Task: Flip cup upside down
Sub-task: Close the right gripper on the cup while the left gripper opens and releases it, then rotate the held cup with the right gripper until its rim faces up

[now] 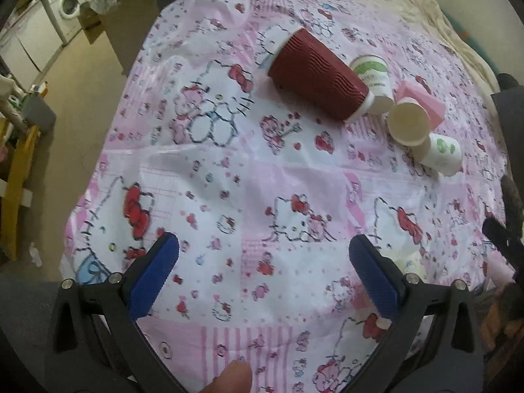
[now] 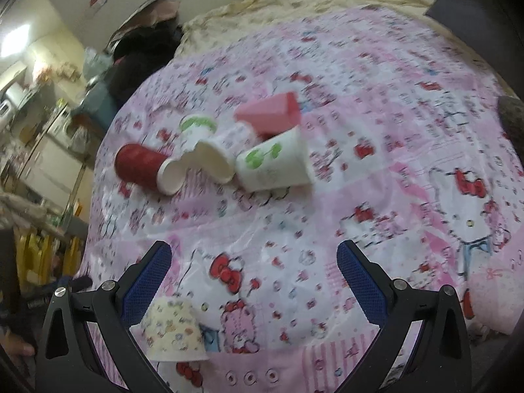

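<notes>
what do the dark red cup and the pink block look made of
Dark red cup: likely paper with a matte, wavy embossed sleeve and a white rolled rim. Pink block: probably foam or sponge, with a soft matte face and squared edges, though the blur leaves it uncertain.

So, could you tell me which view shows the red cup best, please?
The left wrist view: the red cup lies on its side there, sharp, its ribbed wall plain. The right wrist view shows it farther off, blurred and partly hidden by a white cup.
</notes>
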A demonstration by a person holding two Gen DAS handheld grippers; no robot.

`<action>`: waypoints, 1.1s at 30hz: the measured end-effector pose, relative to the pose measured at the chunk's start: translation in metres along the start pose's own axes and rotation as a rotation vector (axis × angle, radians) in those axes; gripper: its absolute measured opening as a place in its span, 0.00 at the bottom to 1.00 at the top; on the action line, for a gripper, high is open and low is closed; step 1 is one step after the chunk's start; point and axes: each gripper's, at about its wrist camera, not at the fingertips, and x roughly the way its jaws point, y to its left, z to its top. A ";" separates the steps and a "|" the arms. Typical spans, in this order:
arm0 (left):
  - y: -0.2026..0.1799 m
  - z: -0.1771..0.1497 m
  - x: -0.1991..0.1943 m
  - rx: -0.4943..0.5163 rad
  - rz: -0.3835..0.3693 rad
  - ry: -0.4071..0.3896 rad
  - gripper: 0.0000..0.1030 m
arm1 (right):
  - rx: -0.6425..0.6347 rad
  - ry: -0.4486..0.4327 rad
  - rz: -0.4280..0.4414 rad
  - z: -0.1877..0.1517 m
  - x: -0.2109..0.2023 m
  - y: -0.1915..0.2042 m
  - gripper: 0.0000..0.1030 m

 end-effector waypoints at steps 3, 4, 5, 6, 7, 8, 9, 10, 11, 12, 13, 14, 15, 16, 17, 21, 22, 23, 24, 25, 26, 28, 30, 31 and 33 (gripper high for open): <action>0.003 0.000 0.001 -0.015 0.002 0.008 1.00 | -0.009 0.170 0.125 -0.003 0.018 0.014 0.90; 0.004 0.000 0.001 -0.023 -0.002 0.015 1.00 | -0.005 0.252 0.170 -0.004 0.028 0.019 0.83; 0.005 0.000 0.001 -0.027 -0.005 0.017 1.00 | -0.004 0.316 0.188 -0.005 0.035 0.024 0.80; 0.005 0.001 0.001 -0.028 -0.005 0.017 1.00 | -0.010 0.386 0.192 -0.007 0.044 0.031 0.78; 0.006 0.001 0.000 -0.028 -0.005 0.014 1.00 | -0.023 0.442 0.195 -0.008 0.051 0.038 0.77; 0.006 0.001 -0.001 -0.028 -0.005 0.010 1.00 | -0.042 0.485 0.198 -0.009 0.058 0.044 0.76; 0.007 0.001 -0.003 -0.028 -0.002 0.005 1.00 | -0.066 0.519 0.192 -0.009 0.063 0.051 0.75; 0.008 0.001 -0.004 -0.029 0.000 0.001 1.00 | -0.089 0.544 0.183 -0.009 0.069 0.058 0.74; 0.009 0.001 -0.005 -0.028 0.002 -0.001 1.00 | -0.103 0.567 0.178 -0.008 0.074 0.063 0.74; 0.009 0.001 -0.005 -0.027 0.003 -0.001 1.00 | -0.114 0.589 0.175 -0.009 0.079 0.067 0.74; 0.010 0.000 -0.005 -0.026 0.004 0.001 1.00 | -0.123 0.620 0.172 -0.009 0.085 0.071 0.74; 0.010 0.000 -0.005 -0.027 0.004 0.003 1.00 | -0.127 0.644 0.171 -0.010 0.091 0.073 0.74; 0.011 0.000 -0.005 -0.029 0.002 0.005 1.00 | -0.132 0.665 0.164 -0.012 0.097 0.075 0.74; 0.011 0.000 -0.005 -0.031 -0.002 0.007 1.00 | -0.143 0.688 0.149 -0.015 0.102 0.077 0.74; 0.011 0.000 -0.006 -0.032 -0.004 0.006 1.00 | -0.149 0.701 0.134 -0.016 0.107 0.078 0.71; 0.008 0.000 -0.005 -0.027 -0.030 0.021 1.00 | -0.171 0.733 0.107 -0.018 0.119 0.081 0.67; 0.008 0.000 -0.005 -0.027 -0.032 0.025 1.00 | -0.174 0.738 0.100 -0.018 0.122 0.081 0.65; 0.008 -0.001 -0.004 -0.025 -0.031 0.028 1.00 | -0.176 0.743 0.093 -0.019 0.124 0.081 0.65; 0.007 -0.001 -0.003 -0.026 -0.032 0.031 1.00 | -0.176 0.751 0.091 -0.020 0.127 0.081 0.64; 0.008 -0.001 -0.003 -0.027 -0.036 0.034 1.00 | -0.172 0.756 0.098 -0.021 0.128 0.081 0.59; 0.008 -0.001 -0.002 -0.029 -0.039 0.037 1.00 | -0.173 0.758 0.100 -0.021 0.129 0.081 0.58; 0.008 -0.001 -0.001 -0.032 -0.043 0.043 1.00 | -0.180 0.748 0.112 -0.021 0.128 0.081 0.58; 0.009 -0.002 -0.001 -0.035 -0.046 0.044 1.00 | -0.183 0.733 0.137 -0.020 0.124 0.081 0.57; 0.008 -0.002 -0.001 -0.034 -0.047 0.044 1.00 | -0.185 0.726 0.140 -0.019 0.122 0.081 0.57; 0.007 -0.002 0.000 -0.030 -0.048 0.042 1.00 | -0.177 0.706 0.153 -0.015 0.116 0.078 0.57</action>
